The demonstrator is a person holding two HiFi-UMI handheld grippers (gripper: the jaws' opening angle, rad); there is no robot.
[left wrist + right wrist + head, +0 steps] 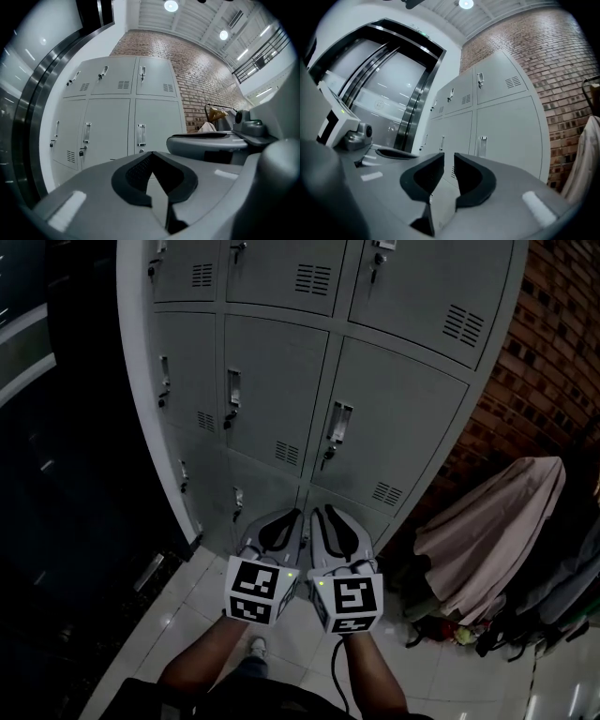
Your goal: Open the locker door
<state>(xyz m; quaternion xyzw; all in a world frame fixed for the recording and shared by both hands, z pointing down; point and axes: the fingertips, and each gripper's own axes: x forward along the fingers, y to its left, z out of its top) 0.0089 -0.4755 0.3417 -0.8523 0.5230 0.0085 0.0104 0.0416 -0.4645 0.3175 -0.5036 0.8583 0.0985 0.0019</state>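
Observation:
A bank of grey lockers (281, 381) stands in front of me, all doors shut, each with a small handle and lock, such as the handle (339, 423) on the right-hand door (403, 427). Both grippers are held side by side a short way before the lower doors, touching nothing. In the head view the left gripper (292, 517) has its tips together; in its own view the left gripper (150, 153) is shut and empty. The right gripper (319, 515) is just to its right. In the right gripper view, the right gripper (449, 155) shows a narrow empty gap, facing a door handle (483, 145).
A brick wall (553, 362) runs to the right of the lockers. A beige cloth (497, 531) hangs over dark clutter at the lower right. Dark glass and metal framing (56, 474) stand to the left. The floor (178, 615) is pale tile.

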